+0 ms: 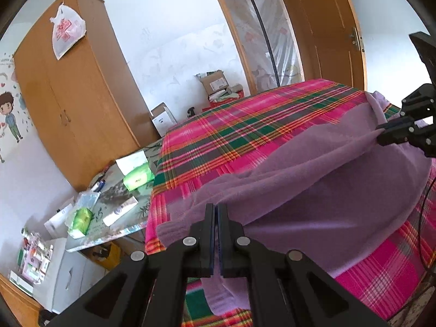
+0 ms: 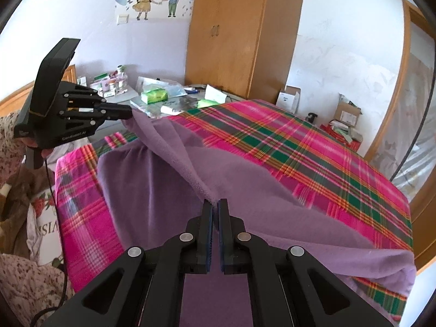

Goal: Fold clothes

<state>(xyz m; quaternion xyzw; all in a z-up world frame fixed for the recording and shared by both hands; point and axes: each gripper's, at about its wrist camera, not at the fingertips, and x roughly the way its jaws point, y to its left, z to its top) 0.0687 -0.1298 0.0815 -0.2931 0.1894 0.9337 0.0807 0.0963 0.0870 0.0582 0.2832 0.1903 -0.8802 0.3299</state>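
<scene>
A purple fleece garment (image 1: 327, 190) lies across a bed with a pink and green plaid cover (image 1: 245, 130). My left gripper (image 1: 217, 207) is shut on one edge of the garment, and the cloth rises in a taut fold to my right gripper (image 1: 380, 133), which pinches another edge at the far right. In the right wrist view the right gripper (image 2: 215, 203) is shut on a ridge of the purple garment (image 2: 163, 190). The left gripper (image 2: 130, 114) holds a lifted corner at the left, above the plaid cover (image 2: 299, 147).
A wooden wardrobe (image 2: 226, 32) stands by the wall. Beside the bed, a cluttered side table (image 1: 114, 204) holds green tissue packs (image 1: 137, 178). Cardboard boxes (image 2: 346, 114) sit near a wooden door (image 1: 327, 27). A floral sleeve (image 2: 16, 272) shows at the left.
</scene>
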